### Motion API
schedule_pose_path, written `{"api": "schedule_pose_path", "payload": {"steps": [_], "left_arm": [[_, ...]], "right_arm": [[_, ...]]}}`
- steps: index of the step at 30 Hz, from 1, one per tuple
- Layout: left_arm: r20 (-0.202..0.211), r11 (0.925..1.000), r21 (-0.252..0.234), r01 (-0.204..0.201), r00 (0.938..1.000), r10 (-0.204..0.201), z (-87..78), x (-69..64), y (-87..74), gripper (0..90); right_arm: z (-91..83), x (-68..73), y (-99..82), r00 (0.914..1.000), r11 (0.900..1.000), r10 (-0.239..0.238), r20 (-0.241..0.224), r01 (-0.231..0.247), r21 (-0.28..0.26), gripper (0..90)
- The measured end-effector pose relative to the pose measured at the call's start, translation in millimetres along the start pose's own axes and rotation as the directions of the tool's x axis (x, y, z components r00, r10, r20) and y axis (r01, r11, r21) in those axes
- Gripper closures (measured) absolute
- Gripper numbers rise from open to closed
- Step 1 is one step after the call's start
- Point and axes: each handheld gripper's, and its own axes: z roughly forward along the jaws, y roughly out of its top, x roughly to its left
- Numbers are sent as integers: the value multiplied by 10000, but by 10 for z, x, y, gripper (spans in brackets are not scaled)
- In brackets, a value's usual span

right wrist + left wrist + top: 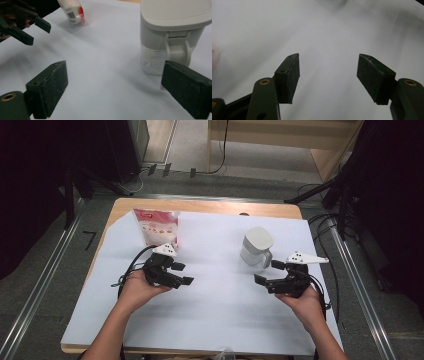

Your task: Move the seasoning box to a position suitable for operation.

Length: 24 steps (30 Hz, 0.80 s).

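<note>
Jaws first: both of my pairs stand spread with nothing between them. My left gripper (176,273) sits left of centre in the high view, held in my left hand (136,290), its pads over bare white sheet (215,295). My right gripper (266,272) is at the right of centre, in my right hand (305,302), and its pads are also apart (they grip nothing).

Nearest to the right gripper is the jar (256,246), a clear container with a grey lid and a latch on its front, upright on the sheet just above and left of that gripper in the high view. In the right gripper view the jar (172,35) fills the upper right, close beside my right-hand pad but not touching it.

Toward the upper left of the high view the pouch (156,227) stands just above my left gripper. The sheet covers most of the desk (120,210).
</note>
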Motion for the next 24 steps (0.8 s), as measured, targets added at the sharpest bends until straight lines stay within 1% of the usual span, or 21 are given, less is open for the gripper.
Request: {"api": "schedule_pose_path", "payload": {"steps": [1, 3, 4, 6, 7, 9, 10, 11, 12, 13, 14, 15, 18, 21, 22, 24], "left_arm": [[6, 10000, -4, 4, 10000, -4, -1, 3, 0, 361], [13, 10000, 0, 5, 10000, -5, -2, 3, 0, 361], [-3, 10000, 33, -13, 10000, 13, -1, 2, 2, 361], [-9, 10000, 42, -33, 10000, 33, 1, 2, 3, 362], [-10, 10000, 19, -42, 10000, 42, 5, -6, 5, 362], [-21, 10000, 9, -46, 10000, 46, 6, -9, 5, 362], [-22, 10000, 13, -60, 10000, 60, 5, -9, 5, 362], [-17, 10000, -17, -48, 10000, 48, 5, -9, 3, 362], [-3, 10000, 29, -94, 10000, 94, 1, 0, 3, 362], [57, 10000, -14, 9, 10000, -9, 7, 8, -2, 362], [57, 10000, -14, 9, 10000, -9, 7, 8, -2, 362], [41, 10000, -27, 61, 10000, -60, 14, 8, -1, 362], [53, 10000, 7, 36, 10000, -36, 23, -6, 4, 362], [82, 10000, 19, 19, 10000, -19, 26, -13, 7, 362], [76, 10000, 5, -7, 10000, 7, 33, -25, 7, 362], [58, 10000, 55, -14, 10000, 13, 32, -24, 11, 362]], "right_arm": [[-10, -10, 10, 9999, 10000, -4, 149, 4, 19, 51], [-12, -17, 16, 9998, 10000, -64, 186, 64, 12, 49], [-17, -37, 48, 9993, 10000, -35, 364, 37, -39, 47], [-13, -57, 63, 9992, 9999, -85, 386, 87, -66, 46], [0, -87, 89, 9987, 9999, -116, 487, 122, -109, 47], [7, -95, 100, 9985, 10000, -31, 545, 36, -87, 47], [22, -110, 118, 9975, 10000, 61, 697, -64, 33, 48], [22, -110, 118, 9975, 10000, 61, 697, -64, 33, 48], [28, -118, 128, 9968, 9998, 121, 792, -134, 158, 49], [25, -118, 153, 9968, 9998, 163, 783, -175, 139, 50], [25, -118, 153, 9968, 9998, 163, 783, -175, 139, 50], [23, -117, 188, 9961, 10000, -53, 886, 48, 59, 50], [47, -137, 255, 9937, 9997, -260, 1093, 254, 68, 50], [58, -161, 311, 9930, 9996, -262, 1151, 251, 105, 50], [56, -167, 337, 9927, 9997, -192, 1191, 176, 143, 50], [44, -189, 386, 9938, 9998, -157, 1097, 140, 162, 50]]}}
